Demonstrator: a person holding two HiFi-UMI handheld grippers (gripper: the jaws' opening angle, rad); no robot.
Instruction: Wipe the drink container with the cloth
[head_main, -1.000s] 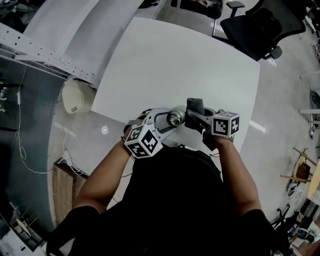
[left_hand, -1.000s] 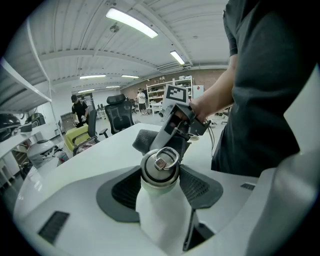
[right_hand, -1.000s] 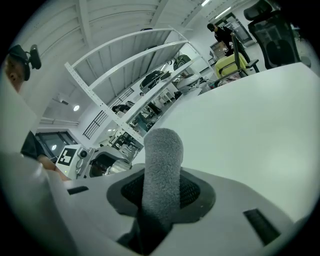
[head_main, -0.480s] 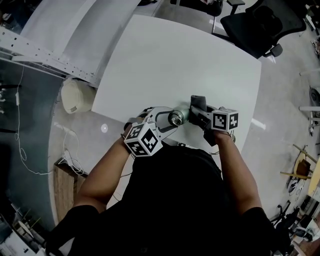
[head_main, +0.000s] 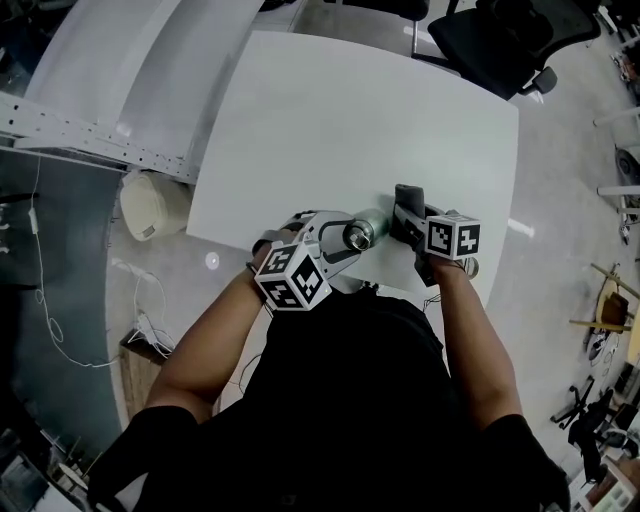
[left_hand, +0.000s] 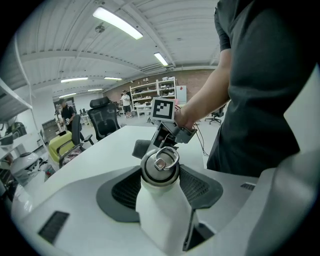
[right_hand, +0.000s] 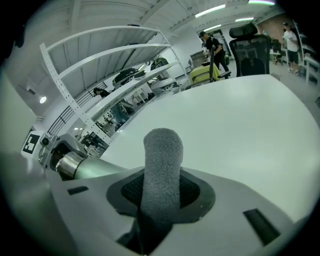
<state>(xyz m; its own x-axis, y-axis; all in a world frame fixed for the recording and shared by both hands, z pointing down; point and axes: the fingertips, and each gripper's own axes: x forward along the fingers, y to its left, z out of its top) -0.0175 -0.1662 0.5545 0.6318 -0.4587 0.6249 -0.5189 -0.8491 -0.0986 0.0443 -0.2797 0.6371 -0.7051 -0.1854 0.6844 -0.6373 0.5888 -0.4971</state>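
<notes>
My left gripper (left_hand: 161, 188) was clamped on the white body of the drink bottle (head_main: 358, 234), both pads pressed against its sides. The steel cap and its ring pointed away from me, over the near edge of the white table (head_main: 350, 120). My right gripper (right_hand: 161, 194) was closed on a folded grey cloth (right_hand: 161, 165), which stood up between its jaws. The cloth sat near the bottle's cap, with a gap between them.
</notes>
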